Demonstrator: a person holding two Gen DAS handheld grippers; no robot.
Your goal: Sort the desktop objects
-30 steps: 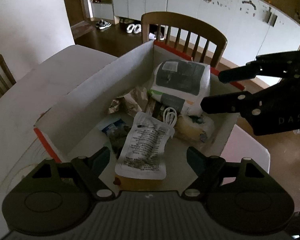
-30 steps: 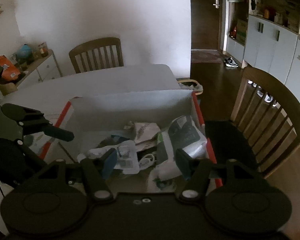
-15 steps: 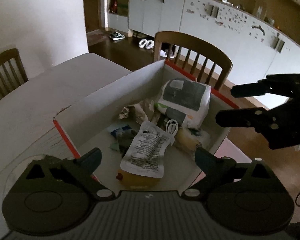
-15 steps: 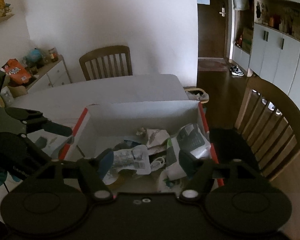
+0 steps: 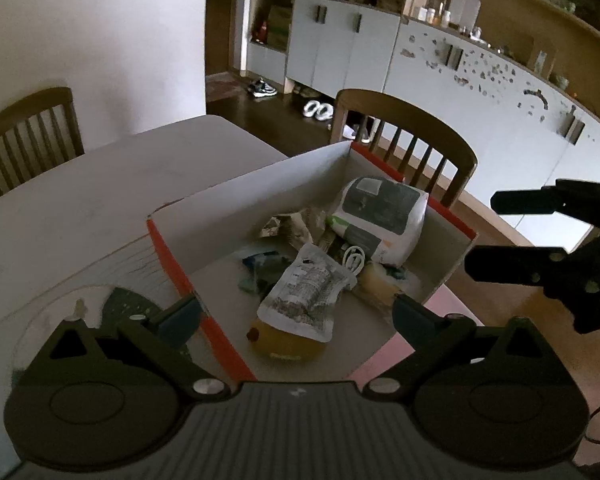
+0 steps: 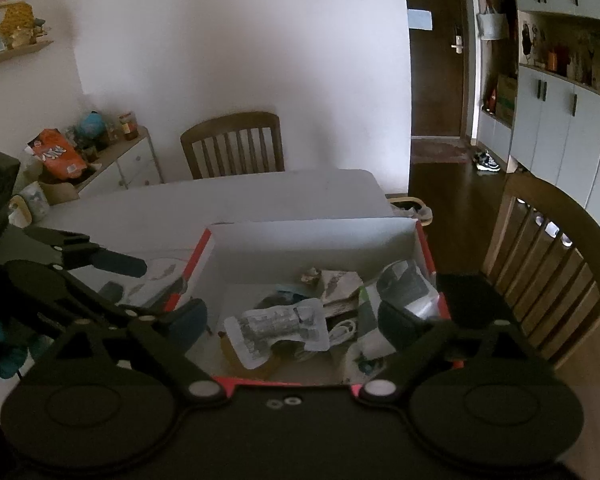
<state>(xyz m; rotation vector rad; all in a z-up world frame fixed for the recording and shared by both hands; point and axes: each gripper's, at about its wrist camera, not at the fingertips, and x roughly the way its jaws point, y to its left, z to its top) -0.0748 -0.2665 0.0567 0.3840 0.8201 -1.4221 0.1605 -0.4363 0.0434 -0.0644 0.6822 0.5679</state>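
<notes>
both claws have drawn back and up from the box since a second ago, their jaws having just been opening, with nothing between them. left claw [image 5: 296, 312] now stands wide and empty above the near end of the cardboard box [image 5: 236, 200], which sits on the white table [image 5: 100, 200] with red-edged flaps. inside, going left to right in the left wrist view: a dark bluish packet [image 5: 262, 270], a clear printed pouch [image 5: 306, 300] lying over a yellow object [image 5: 288, 346], a coiled white cable [image 5: 354, 258], crumpled paper [image 5: 292, 224] behind, a yellowish bundle [image 5: 380, 280], and a large white-and-grey bag [image 5: 380, 216] leaning in the far right corner. right claw [image 5: 496, 236] hangs outside the box's right wall, fingers spread and empty.
</notes>
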